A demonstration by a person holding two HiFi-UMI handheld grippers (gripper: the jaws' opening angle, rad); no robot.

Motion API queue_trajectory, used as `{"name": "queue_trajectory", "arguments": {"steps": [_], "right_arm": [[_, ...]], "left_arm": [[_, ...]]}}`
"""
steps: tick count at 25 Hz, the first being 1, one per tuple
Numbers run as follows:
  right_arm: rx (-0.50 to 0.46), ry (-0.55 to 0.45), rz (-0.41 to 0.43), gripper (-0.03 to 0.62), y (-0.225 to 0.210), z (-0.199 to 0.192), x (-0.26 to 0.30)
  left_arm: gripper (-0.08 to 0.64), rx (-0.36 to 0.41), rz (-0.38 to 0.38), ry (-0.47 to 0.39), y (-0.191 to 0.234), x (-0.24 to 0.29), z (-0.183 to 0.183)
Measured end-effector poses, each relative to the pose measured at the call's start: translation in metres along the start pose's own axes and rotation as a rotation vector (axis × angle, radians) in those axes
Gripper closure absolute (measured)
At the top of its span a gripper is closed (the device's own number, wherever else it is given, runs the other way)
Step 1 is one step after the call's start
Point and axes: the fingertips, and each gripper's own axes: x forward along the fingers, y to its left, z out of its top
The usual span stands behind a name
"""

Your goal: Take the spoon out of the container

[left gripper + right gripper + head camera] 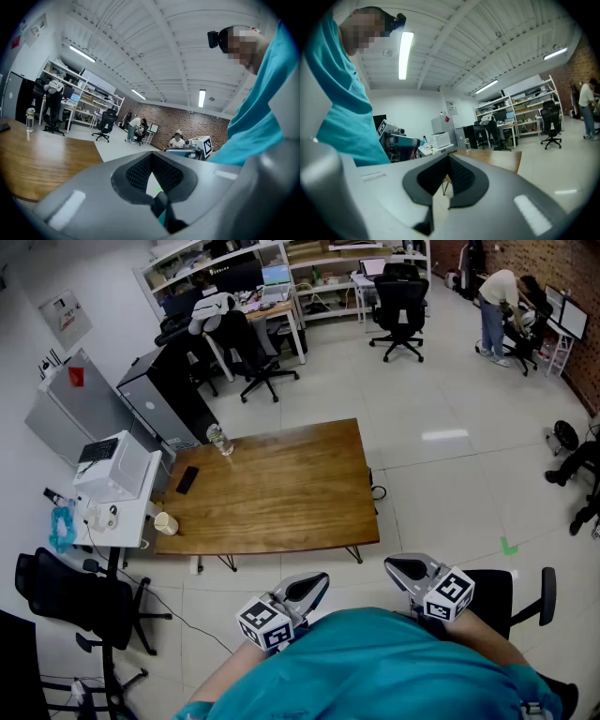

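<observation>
Short of the table's (281, 493) near edge, the left gripper (314, 583) and right gripper (399, 568) both have fingers closed on nothing. A bottle (218, 439) and a phone (187, 480) sit near the table's left end.

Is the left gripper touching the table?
Apart. The head view shows bare floor between the left gripper and the table.

Left gripper (317, 581) and right gripper (399, 568) hover well apart from the wooden table (281, 486).
</observation>
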Motion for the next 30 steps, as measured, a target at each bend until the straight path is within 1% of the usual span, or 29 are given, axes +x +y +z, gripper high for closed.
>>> {"name": "queue_trajectory", "arguments": {"steps": [6,8,10,12,15,18,22,26,30], "right_arm": [[-0.024,0.015,0.046,0.591,-0.017,0.012,-0.014],[-0.035,0.032,0.071,0.591,-0.013,0.011,-0.007],[-0.047,0.055,0.093,0.591,-0.004,0.010,0.013],[-0.051,0.065,0.110,0.591,0.008,0.005,0.043],[-0.060,0.065,0.138,0.591,0.034,-0.005,0.101],[-0.063,0.067,0.167,0.591,0.064,-0.015,0.172],[-0.043,0.077,0.210,0.591,0.096,-0.030,0.262],[-0.036,0.082,0.274,0.591,0.126,-0.057,0.344],[-0.035,0.108,0.382,0.591,0.138,-0.081,0.428]], "left_arm": [[0.558,0.004,0.027,0.005,-0.008,0.033,-0.002],[0.558,0.005,0.042,0.000,-0.006,0.029,-0.004],[0.558,0.000,0.059,-0.015,0.004,0.012,-0.002],[0.558,-0.007,0.076,-0.040,0.023,-0.017,-0.002],[0.558,-0.020,0.112,-0.083,0.063,-0.074,-0.004],[0.558,0.015,0.143,-0.113,0.107,-0.140,0.003],[0.558,0.037,0.202,-0.144,0.157,-0.219,0.015],[0.558,0.038,0.281,-0.169,0.207,-0.290,0.007],[0.558,0.033,0.390,-0.197,0.257,-0.345,-0.001]]}}
